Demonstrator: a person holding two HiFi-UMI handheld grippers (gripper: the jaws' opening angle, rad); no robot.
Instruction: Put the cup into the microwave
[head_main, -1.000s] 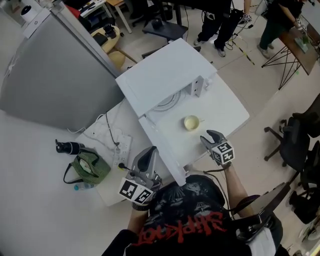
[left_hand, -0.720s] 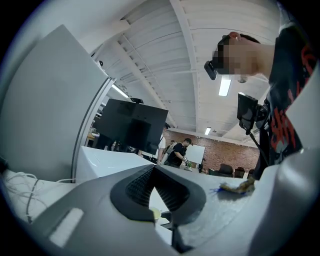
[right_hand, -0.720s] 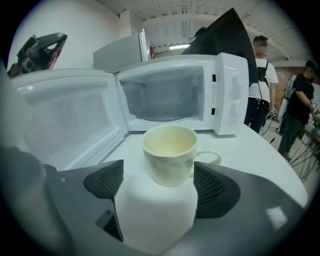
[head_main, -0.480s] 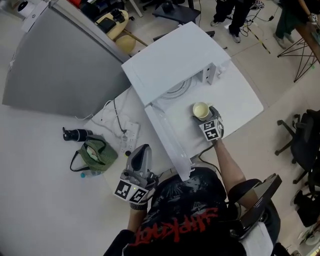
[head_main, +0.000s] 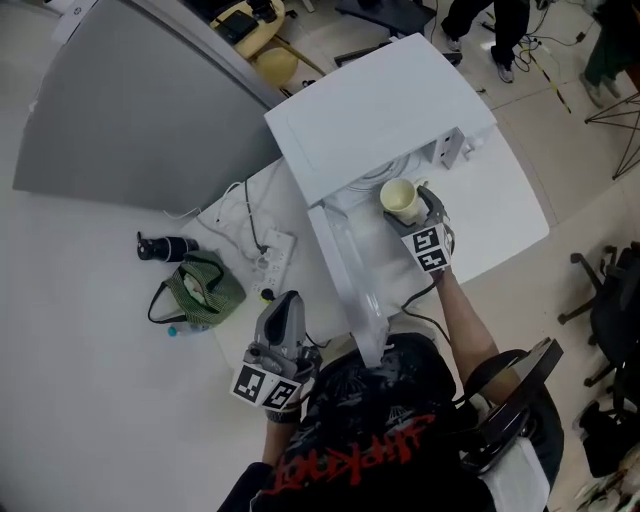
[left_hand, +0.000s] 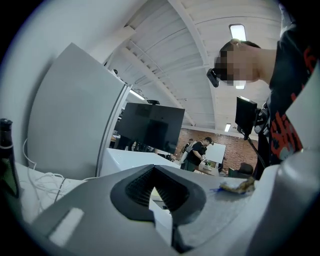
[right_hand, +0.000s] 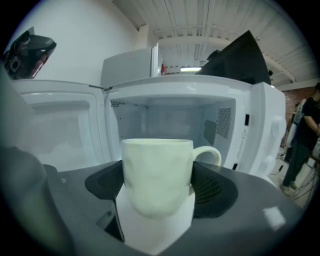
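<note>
"Since a second ago the cup (right_hand: 157, 172) has gone from the open surface (head_main: 505, 215) to the mouth of the microwave (head_main: 380, 105)?"

"Yes. It isn't inside yet. The right gripper (head_main: 414, 206) has it: its fingers have just been closing and now press on both sides of the cup. The handle points right."

"And the left gripper (head_main: 285, 302)?"

"Low by the person's chest, fingers together, nothing between them."

"Any writing?"

"Jagged red lettering on the black shirt (head_main: 350, 455), cut off at the edge. A small sticker (right_hand: 246, 120) beside the cavity, too small to read."

"What does only one view show?"

"The right gripper view alone shows the cavity and the door (right_hand: 60, 125) swung left. The head view alone shows the green bag (head_main: 205, 285) and power strip (head_main: 272, 255)."
</note>
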